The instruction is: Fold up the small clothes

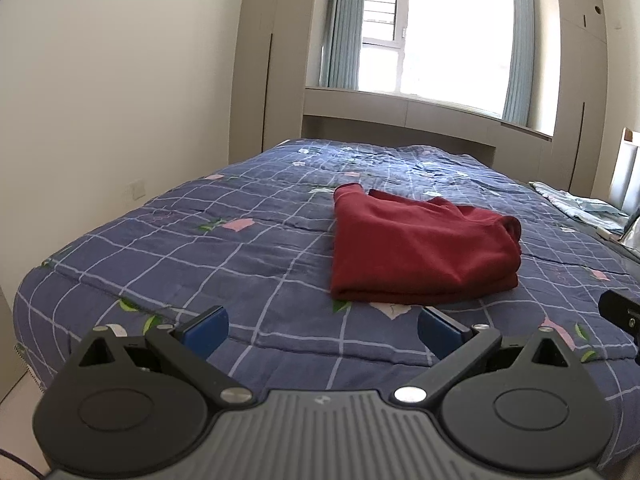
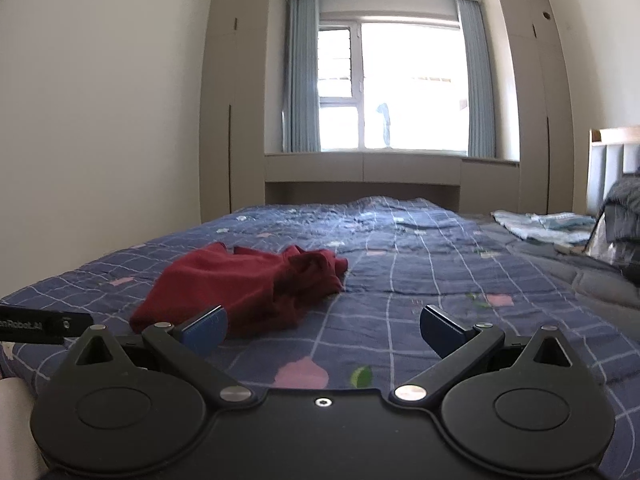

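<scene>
Looks mostly folded already: red garment (image 1: 420, 248) lies on the quilt (image 1: 200, 248), left gripper (image 1: 322, 330) and right gripper (image 2: 323, 330) both spread wide, empty, just short of it. Probably tidy that bunched end next.

A bed (image 2: 400, 248) under a blue grid-check quilt (image 1: 200, 248) with pink flowers fills the room. Behind it, a bright window (image 2: 400, 84) with pale blue curtains (image 2: 302, 72) sits between tall beige wardrobes (image 2: 232, 100). The left wall (image 1: 100, 80) is plain white.
</scene>
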### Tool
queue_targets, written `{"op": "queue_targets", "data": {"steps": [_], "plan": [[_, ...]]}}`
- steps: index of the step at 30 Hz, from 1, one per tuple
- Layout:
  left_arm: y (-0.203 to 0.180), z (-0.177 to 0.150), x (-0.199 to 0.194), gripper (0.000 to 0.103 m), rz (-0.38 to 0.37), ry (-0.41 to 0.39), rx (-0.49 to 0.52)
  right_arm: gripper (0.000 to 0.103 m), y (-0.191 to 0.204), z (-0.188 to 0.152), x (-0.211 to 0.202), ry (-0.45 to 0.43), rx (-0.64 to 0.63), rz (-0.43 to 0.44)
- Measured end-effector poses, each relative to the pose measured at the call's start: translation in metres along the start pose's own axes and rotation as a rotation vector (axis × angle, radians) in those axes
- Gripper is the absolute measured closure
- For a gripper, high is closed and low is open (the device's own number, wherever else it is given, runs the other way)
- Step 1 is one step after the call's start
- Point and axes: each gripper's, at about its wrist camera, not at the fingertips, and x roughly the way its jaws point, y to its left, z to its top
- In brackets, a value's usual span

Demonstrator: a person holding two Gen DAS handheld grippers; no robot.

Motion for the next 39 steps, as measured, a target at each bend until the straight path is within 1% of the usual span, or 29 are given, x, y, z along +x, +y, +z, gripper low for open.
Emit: {"op": "queue_targets", "data": {"steps": [9, 39], "plan": [[0.0012, -0.0012, 0.0012, 0.000, 0.012, 0.004, -0.004, 0.001, -0.0050, -0.0075, 0.0066, 0.030, 0.021, -0.012], [0.0003, -0.0020, 0.0010, 0.000, 0.012, 0.000, 0.009, 0.001, -0.0058, -0.0092, 0.0069, 0.030, 0.020, -0.010]]}}
